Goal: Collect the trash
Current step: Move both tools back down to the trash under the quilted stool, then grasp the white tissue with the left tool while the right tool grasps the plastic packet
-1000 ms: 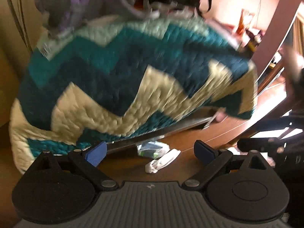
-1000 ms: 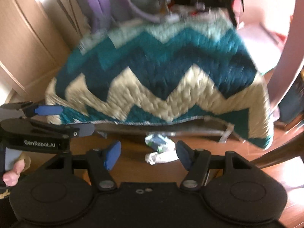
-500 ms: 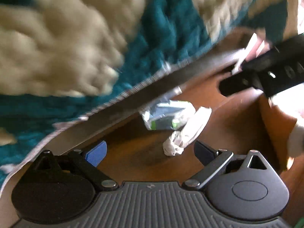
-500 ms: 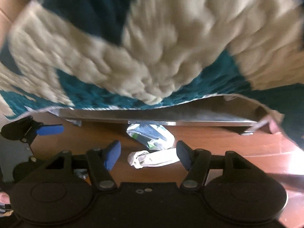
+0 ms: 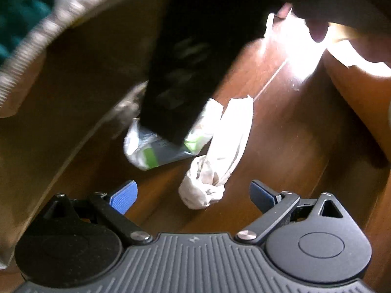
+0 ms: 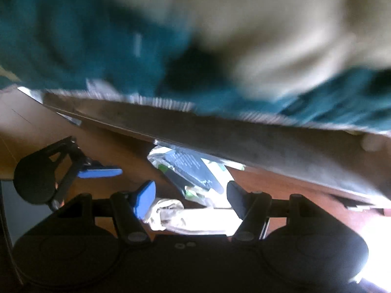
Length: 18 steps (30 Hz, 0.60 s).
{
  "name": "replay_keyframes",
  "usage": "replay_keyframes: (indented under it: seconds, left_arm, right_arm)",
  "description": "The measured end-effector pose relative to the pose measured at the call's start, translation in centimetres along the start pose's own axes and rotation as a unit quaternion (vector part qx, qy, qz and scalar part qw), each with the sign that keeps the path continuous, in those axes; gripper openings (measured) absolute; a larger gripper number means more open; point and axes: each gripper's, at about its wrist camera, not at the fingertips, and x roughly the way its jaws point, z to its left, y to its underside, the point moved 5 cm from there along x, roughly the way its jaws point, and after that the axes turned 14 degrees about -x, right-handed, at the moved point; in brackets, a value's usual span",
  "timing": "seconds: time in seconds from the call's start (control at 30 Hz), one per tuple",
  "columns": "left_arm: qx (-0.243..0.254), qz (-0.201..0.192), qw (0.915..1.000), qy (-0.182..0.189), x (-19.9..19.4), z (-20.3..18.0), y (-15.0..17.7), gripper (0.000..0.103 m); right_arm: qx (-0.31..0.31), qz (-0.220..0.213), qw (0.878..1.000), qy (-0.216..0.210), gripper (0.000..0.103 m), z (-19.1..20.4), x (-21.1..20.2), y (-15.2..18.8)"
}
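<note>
Two pieces of trash lie on the wooden floor (image 5: 293,127) at the bed's edge. One is a crumpled white tissue (image 5: 220,156); the other is a green, white and grey wrapper (image 5: 156,151). My left gripper (image 5: 193,195) is open, pointing steeply down, with the tissue's lower end between its blue fingertips and untouched. My right gripper (image 6: 190,199) is open too, low over the wrapper (image 6: 193,171) and the tissue (image 6: 176,214). In the left wrist view its black body (image 5: 195,73) covers part of the wrapper.
A grey bed rail (image 6: 244,141) runs just behind the trash, with a teal and cream quilt (image 6: 122,36) hanging over it. The rail (image 5: 61,97) curves along the left. A person's fingers (image 5: 317,29) show at the top right. Bright glare lies on the floor there.
Both grippers have dropped from above the quilt down close to the floor. The trash now sits right at their fingertips, and the right gripper has come over the wrapper.
</note>
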Motion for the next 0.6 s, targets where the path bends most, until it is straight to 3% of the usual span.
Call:
replay_keyframes:
  seconds: [0.33,0.43,0.47,0.5,0.6]
  left_arm:
    - [0.022,0.009,0.9997,-0.001,3.6,-1.0,0.4,0.098]
    - [0.016,0.016,0.9997,0.004,4.0,-1.0,0.2,0.084]
    - [0.017,0.020,0.9997,0.004,4.1,-1.1,0.3,0.078]
    - [0.018,0.019,0.9996,0.007,4.0,-1.2,0.2,0.076]
    - [0.018,0.017,0.9996,0.014,3.7,-1.3,0.0,0.064]
  right_arm:
    - [0.019,0.013,1.000,0.014,0.061,-0.2,4.2,0.2]
    - [0.022,0.016,0.999,0.023,0.061,-0.3,4.9,0.5]
    - [0.026,0.018,0.999,0.025,0.052,-0.2,5.2,0.6]
    - [0.029,0.023,0.999,0.027,0.035,-0.1,5.6,0.6]
    - [0.032,0.030,0.999,0.031,0.034,-0.1,5.8,0.7]
